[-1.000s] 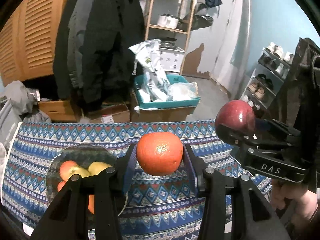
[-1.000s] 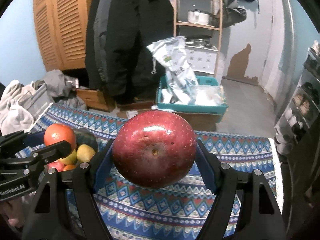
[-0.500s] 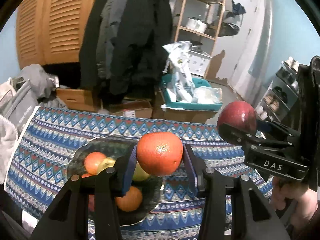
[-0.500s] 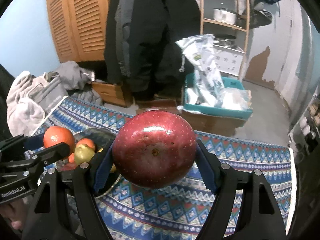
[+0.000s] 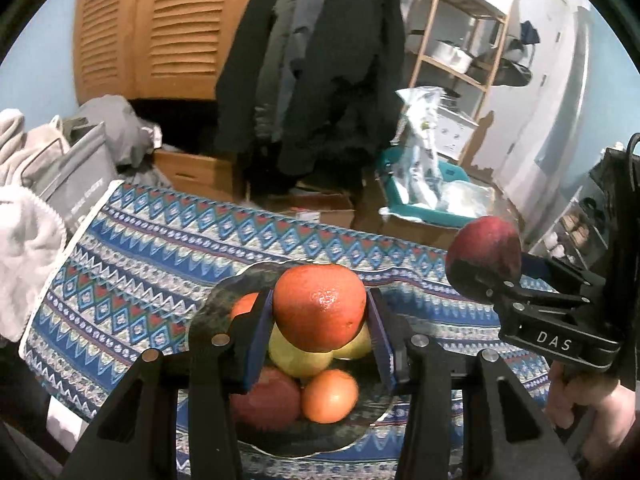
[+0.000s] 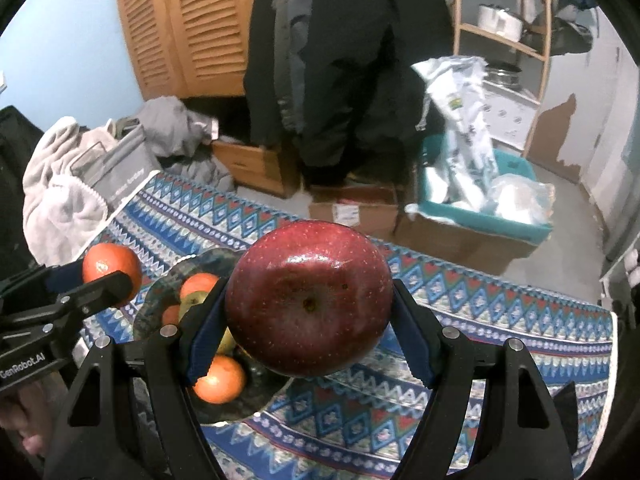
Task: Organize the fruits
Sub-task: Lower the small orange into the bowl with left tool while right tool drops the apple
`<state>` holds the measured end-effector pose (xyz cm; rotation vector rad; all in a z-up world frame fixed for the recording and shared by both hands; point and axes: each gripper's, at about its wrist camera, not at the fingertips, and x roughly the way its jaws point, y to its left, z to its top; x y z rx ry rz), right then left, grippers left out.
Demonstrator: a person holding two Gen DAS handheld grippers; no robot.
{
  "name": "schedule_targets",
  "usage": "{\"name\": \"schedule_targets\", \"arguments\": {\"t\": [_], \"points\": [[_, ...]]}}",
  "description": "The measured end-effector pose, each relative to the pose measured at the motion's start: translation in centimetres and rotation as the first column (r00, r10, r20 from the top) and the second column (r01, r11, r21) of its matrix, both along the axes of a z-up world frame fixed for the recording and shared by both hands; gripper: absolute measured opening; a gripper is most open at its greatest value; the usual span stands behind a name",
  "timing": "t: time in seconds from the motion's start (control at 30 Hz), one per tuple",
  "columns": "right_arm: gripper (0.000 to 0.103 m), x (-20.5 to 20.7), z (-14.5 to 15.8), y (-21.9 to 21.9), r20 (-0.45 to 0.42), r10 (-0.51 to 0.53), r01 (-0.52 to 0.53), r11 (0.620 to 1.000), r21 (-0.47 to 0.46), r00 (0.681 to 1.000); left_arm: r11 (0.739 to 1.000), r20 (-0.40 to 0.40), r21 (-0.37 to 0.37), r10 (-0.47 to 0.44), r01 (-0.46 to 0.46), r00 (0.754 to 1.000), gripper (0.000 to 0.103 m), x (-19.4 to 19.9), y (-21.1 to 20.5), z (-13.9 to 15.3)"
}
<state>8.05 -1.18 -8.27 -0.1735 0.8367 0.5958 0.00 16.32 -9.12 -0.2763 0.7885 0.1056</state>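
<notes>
- The counter (image 5: pixel 132 248), under a blue zigzag-patterned cloth (image 6: pixel 500 304), carries everything.
- A dark glass bowl (image 5: pixel 216 300) sits on the cloth toward the counter's near-left part, holding 2 oranges, 2 yellow-green fruits and a reddish one.
- The right hand-held gripper (image 6: pixel 310 312) is clamped on a red apple (image 6: pixel 308 304), held in the air just right of the bowl, both blue pads pressing its sides.
- The left hand-held gripper (image 5: pixel 320 312) is closed around an orange (image 5: pixel 320 306), held directly above the fruit in the bowl; whether it touches them cannot be told.
</notes>
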Motion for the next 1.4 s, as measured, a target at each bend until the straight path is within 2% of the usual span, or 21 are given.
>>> {"name": "schedule_targets", "arguments": {"t": [0.47,0.7,1.13,1.23,1.4], "points": [[0.076,2.7,-5.5,5.0,-0.151,0.046,-0.047,0.999,-0.006,0.987,0.996,-0.12,-0.014,0.08,-0.083,0.99,0.047,1.3,3.6,-4.8],[0.076,3.4,-7.4,6.3,-0.188,0.053,-0.059,0.998,-0.024,0.981,0.995,-0.168,-0.015,0.098,-0.102,0.981,0.047,2.1,4.4,-6.6],[0.077,4.3,-9.4,7.9,-0.25,0.074,-0.088,0.995,-0.049,0.965,0.993,-0.195,-0.034,0.106,-0.115,0.975,0.047,2.6,4.8,-7.6],[0.077,4.4,-9.9,8.1,-0.261,0.071,-0.09,0.994,-0.059,0.963,0.994,-0.192,-0.026,0.099,-0.106,0.976,0.051,2.7,4.6,-7.5],[0.078,4.5,-8.7,7.9,-0.234,0.077,-0.083,0.996,-0.017,0.969,0.995,-0.195,-0.016,0.096,-0.101,0.976,0.053,2.7,4.5,-7.5]]}}
